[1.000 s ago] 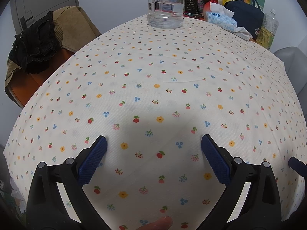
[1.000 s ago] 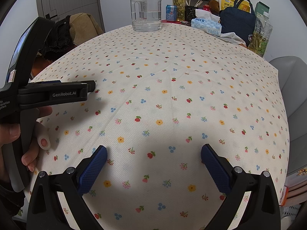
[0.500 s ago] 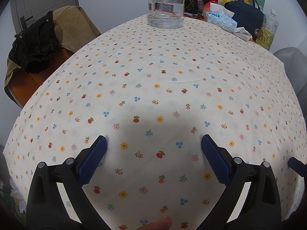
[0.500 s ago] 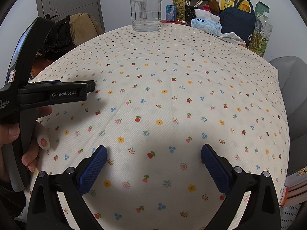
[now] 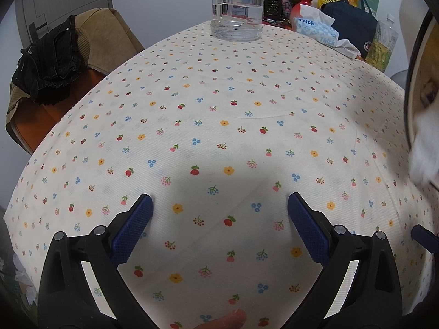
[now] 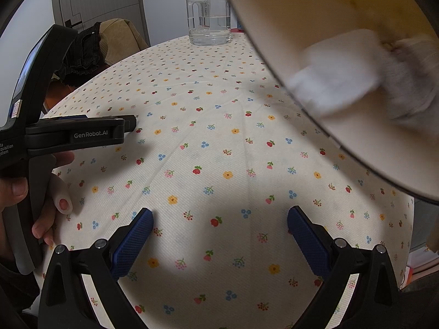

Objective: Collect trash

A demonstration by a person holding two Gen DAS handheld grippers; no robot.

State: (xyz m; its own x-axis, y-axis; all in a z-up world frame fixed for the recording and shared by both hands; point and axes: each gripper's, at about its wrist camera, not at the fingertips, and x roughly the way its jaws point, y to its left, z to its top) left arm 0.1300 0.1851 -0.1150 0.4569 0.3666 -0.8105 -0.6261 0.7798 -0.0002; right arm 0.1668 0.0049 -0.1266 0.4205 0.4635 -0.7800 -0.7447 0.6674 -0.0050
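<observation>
A large cream container (image 6: 315, 13) with a dark rim hangs tilted over the table's right side, blurred by motion. Inside it lie white crumpled pieces of paper (image 6: 337, 74). In the left wrist view the same container (image 5: 419, 68) fills the right edge, with white paper (image 5: 422, 153) showing in it. My left gripper (image 5: 219, 205) is open low over the flowered tablecloth (image 5: 219, 109), nothing between its blue pads. My right gripper (image 6: 219, 213) is open too, empty, with the container above and to its right. No loose trash lies on the cloth.
A clear water jug (image 5: 237, 8), a tissue box (image 5: 315, 28), a navy bag (image 5: 354, 19) and a plastic bottle (image 5: 382, 46) stand along the far edge. A chair with dark clothes (image 5: 52, 63) is at the left. A hand (image 6: 16, 192) holds the left tool.
The cream container with white paper in it has swung into view from the right above the table. Both grippers have stayed where they were, still open.
</observation>
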